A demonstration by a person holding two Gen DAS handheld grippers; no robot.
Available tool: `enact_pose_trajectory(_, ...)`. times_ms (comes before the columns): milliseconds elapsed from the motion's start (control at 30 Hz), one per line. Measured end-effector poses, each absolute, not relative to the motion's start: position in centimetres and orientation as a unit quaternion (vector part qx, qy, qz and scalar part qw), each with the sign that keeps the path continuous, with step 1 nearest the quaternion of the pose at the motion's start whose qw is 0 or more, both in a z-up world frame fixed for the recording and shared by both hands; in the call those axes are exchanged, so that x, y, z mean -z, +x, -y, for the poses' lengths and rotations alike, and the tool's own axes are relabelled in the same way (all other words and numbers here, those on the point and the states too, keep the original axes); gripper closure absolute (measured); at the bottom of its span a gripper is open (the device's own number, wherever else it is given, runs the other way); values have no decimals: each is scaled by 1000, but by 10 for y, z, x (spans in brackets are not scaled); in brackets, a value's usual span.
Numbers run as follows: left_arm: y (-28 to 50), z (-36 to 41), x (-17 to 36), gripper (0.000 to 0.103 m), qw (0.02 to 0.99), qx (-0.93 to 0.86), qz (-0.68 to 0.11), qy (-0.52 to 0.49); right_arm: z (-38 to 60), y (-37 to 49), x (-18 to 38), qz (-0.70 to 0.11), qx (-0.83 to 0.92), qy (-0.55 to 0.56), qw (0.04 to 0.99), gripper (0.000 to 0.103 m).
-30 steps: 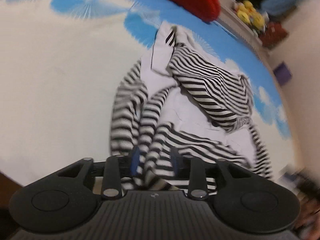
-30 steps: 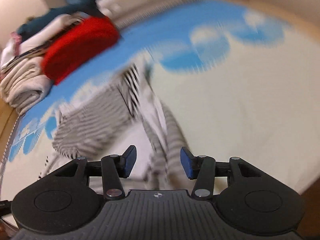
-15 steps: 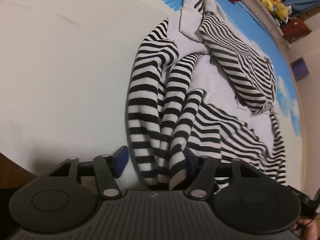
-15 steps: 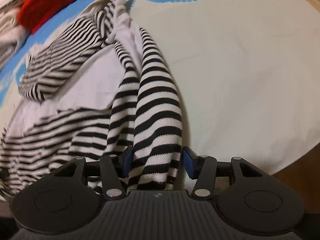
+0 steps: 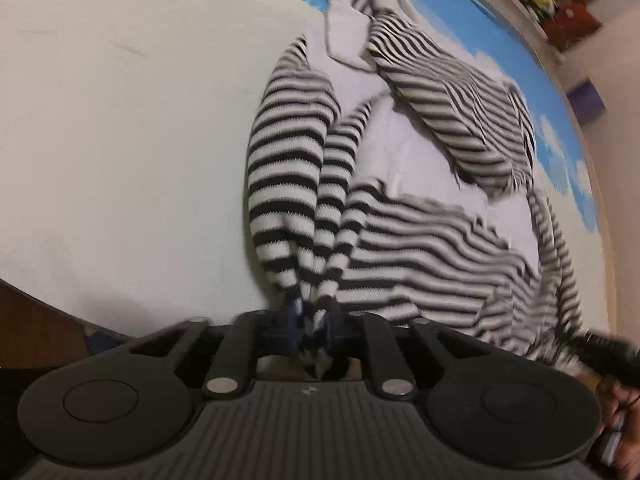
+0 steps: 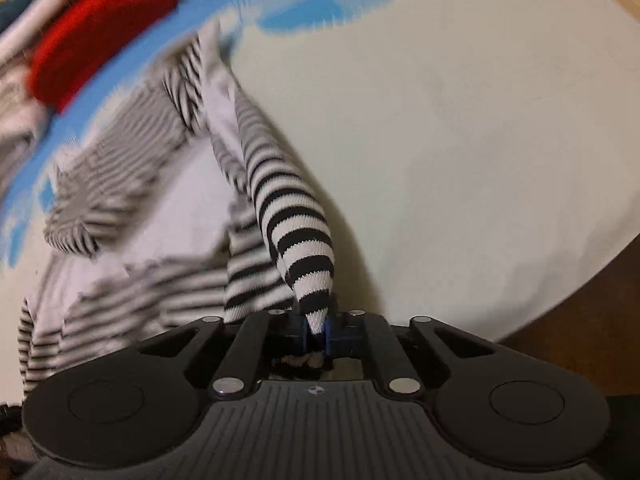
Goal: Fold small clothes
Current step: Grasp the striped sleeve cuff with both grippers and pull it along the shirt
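Your left gripper (image 5: 311, 326) is closing its jaws, nearly together now, on a bunched end of the striped garment (image 5: 420, 216), and your right gripper (image 6: 316, 330) is closing the same way, its blue pads (image 6: 331, 334) pinching the narrow tip of a bold-striped sleeve or leg end (image 6: 304, 248); cloth is sitting between the jaws in both views. The garment is lying crumpled on the cream-and-blue bed cover (image 5: 120, 140), near its front edge, with its white inside showing in places. You are handling something that looks light, soft and limp, a stretchy knit that will sag and twist from wherever you are gripping it, so pinching the hems or cuff ends, as you are doing, is likely the surest hold for pulling it flat. The left view is giving you the whole spread of the body, its folded-over striped panel and the far trailing strip, plus a glimpse of the other gripper at the lower right edge. The right view is blurred there but is showing the red folded item (image 6: 96, 36) and the stack of clothes behind it.
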State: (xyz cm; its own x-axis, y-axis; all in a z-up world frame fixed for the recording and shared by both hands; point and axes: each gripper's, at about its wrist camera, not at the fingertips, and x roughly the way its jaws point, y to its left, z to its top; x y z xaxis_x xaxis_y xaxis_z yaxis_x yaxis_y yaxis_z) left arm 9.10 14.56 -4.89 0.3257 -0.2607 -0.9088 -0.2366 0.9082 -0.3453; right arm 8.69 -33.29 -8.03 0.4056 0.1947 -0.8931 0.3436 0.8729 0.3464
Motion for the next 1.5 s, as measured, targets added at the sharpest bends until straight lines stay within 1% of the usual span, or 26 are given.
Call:
enact_pose_trajectory(67, 93, -156, 46, 67, 788, -2, -569, -237, 330, 90, 85, -550, 51, 249, 796, 77)
enact_pose_trajectory(100, 93, -160, 46, 64, 785, -9, -567, -248, 329, 91, 84, -549, 53, 244, 798, 72)
enact_pose_trajectory(133, 93, -163, 47, 59, 781, -15, -569, -258, 327, 92, 83, -549, 53, 239, 799, 70)
enact_pose_trajectory(200, 96, -166, 54, 58, 769, -18, -577, -275, 324, 92, 83, -552, 53, 237, 798, 64)
enact_pose_trajectory(367, 100, -164, 67, 58, 756, -18, -592, -280, 312, 101, 89, -564, 47, 204, 799, 64)
enact_pose_trajectory(433, 101, -163, 69, 58, 756, -22, -592, -277, 310, 101, 89, -564, 45, 195, 801, 64)
enact_pose_trajectory(467, 101, -162, 69, 58, 758, -22, -591, -276, 310, 101, 89, -564, 44, 193, 802, 68)
enact_pose_trajectory(500, 102, -160, 69, 58, 760, -23, -589, -272, 310, 100, 89, -563, 40, 194, 802, 81)
enact_pose_trajectory(533, 100, -160, 69, 59, 762, -22, -588, -269, 310, 100, 89, -563, 31, 200, 801, 86)
enact_pose_trajectory(567, 100, -158, 69, 63, 765, -22, -588, -264, 310, 99, 89, -562, 25, 205, 801, 90)
enact_pose_trajectory(600, 100, -157, 69, 71, 767, -19, -587, -259, 309, 99, 88, -561, 22, 203, 802, 92)
enact_pose_trajectory(633, 100, -155, 68, 94, 769, -9, -585, -258, 309, 99, 87, -560, 20, 200, 804, 93)
enact_pose_trajectory(700, 99, -154, 57, 95, 788, -8, -563, -249, 312, 96, 83, -555, 15, 209, 805, 95)
enact_pose_trajectory(800, 95, -154, 38, 95, 815, -8, -531, -233, 324, 90, 74, -542, 9, 249, 803, 95)
enact_pose_trajectory(900, 94, -147, 44, 93, 804, -1, -552, -220, 333, 85, 69, -534, 12, 268, 802, 94)
enact_pose_trajectory(933, 95, -146, 48, 89, 797, 0, -563, -218, 334, 85, 71, -539, 14, 266, 799, 94)
enact_pose_trajectory(967, 96, -145, 53, 87, 790, -1, -573, -218, 334, 86, 74, -545, 16, 263, 796, 90)
enact_pose_trajectory(1000, 96, -145, 57, 84, 786, -2, -578, -221, 334, 88, 78, -553, 19, 259, 791, 83)
enact_pose_trajectory(1033, 97, -146, 59, 79, 784, -6, -579, -223, 333, 91, 82, -559, 21, 256, 788, 82)
enact_pose_trajectory(1067, 97, -147, 61, 78, 783, -10, -580, -225, 331, 93, 84, -564, 22, 251, 786, 80)
enact_pose_trajectory(1167, 98, -151, 66, 78, 773, -14, -587, -241, 326, 97, 88, -569, 18, 236, 787, 79)
enact_pose_trajectory(1400, 97, -145, 69, 78, 775, -9, -591, -224, 319, 99, 88, -569, 15, 219, 792, 79)
enact_pose_trajectory(1467, 97, -145, 70, 82, 777, -9, -589, -224, 318, 99, 88, -567, 14, 217, 794, 80)
enact_pose_trajectory(1500, 97, -144, 69, 84, 778, -7, -587, -222, 318, 99, 88, -566, 13, 216, 795, 84)
